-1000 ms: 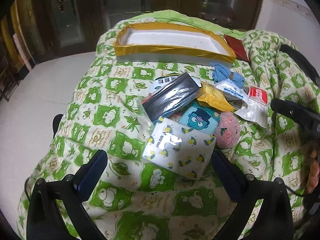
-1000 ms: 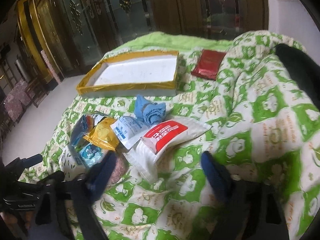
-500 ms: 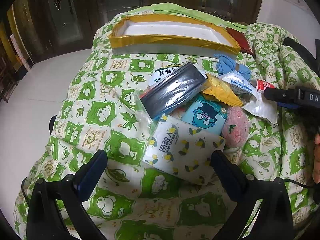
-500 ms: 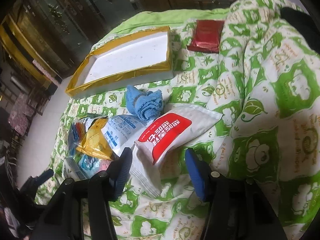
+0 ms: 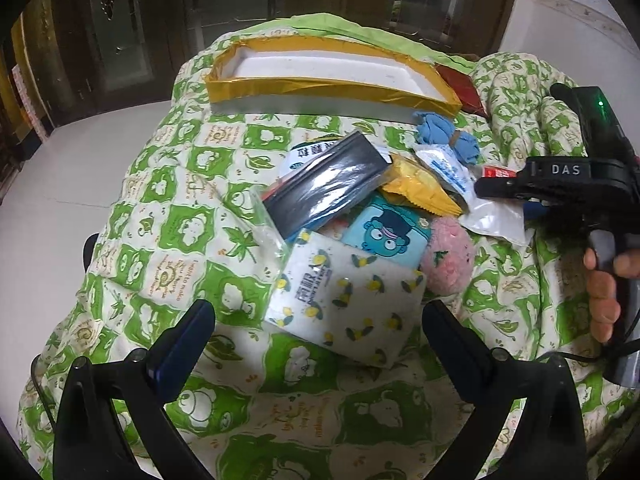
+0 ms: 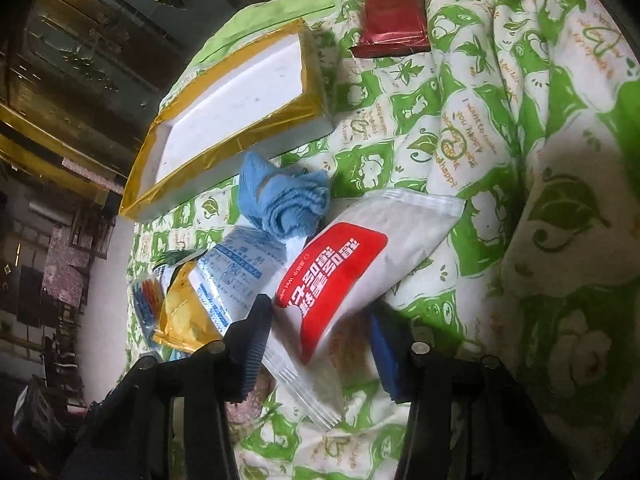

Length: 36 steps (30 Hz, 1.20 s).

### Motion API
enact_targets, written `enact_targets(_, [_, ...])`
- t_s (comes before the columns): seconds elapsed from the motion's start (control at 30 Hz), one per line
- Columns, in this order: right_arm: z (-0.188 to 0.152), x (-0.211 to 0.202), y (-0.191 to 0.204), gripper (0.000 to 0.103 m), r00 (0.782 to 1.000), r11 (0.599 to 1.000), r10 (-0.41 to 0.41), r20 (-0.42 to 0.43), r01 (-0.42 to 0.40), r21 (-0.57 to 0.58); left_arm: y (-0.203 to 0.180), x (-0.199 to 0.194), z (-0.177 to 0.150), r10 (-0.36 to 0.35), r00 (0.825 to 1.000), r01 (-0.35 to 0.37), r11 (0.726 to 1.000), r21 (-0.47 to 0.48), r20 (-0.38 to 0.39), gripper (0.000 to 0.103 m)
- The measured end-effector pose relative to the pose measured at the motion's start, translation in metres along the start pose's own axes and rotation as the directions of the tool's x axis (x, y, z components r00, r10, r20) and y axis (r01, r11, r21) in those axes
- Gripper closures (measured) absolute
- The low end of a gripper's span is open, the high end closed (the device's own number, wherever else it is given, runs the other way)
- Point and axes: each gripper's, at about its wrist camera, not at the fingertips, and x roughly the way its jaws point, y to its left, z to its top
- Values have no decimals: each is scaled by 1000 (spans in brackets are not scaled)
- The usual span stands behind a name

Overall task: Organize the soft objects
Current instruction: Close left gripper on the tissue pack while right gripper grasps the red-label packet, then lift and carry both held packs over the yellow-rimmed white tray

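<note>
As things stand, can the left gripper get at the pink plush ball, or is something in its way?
Probably yes, but awkwardly. The left gripper is open and holds nothing, but the lemon-print tissue pack lies between it and the pink plush ball, covering the ball's near-left edge. The ball's top and right side look free.

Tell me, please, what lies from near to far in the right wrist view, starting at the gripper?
right gripper → white wet-wipe pack with the red label → blue cloth → gold-edged white tray → dark red packet
</note>
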Motion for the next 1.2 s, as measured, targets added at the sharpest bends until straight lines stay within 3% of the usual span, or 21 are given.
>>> enact_targets(0.3, [-8, -11, 6, 63, 999, 998, 39, 27, -37, -52, -1, 23, 3, 10, 998, -9, 1000, 13, -61, 0])
enact_targets(0.33, [-10, -14, 5, 63, 999, 998, 40, 32, -39, -55, -2, 26, 2, 3, 997, -2, 1000, 13, -75, 8])
enact_targets(0.37, [-12, -18, 4, 63, 998, 997, 42, 37, -39, -60, -2, 27, 2, -11, 997, 12, 1000, 13, -80, 23])
enact_targets(0.67, [-30, -43, 26, 63, 993, 979, 30, 113, -6, -206, 3, 5, 0, -53, 999, 53, 998, -19, -6, 24])
enact_targets(0.9, [-39, -59, 33, 63, 988, 966, 35, 153, 6, -257, 9, -13, 3, -72, 997, 73, 995, -61, 25, 24])
enact_targets(1.2, [-26, -78, 50, 63, 979, 949, 72, 190, -9, -314, 8, -30, 19, -74, 997, 76, 995, -71, 36, 24])
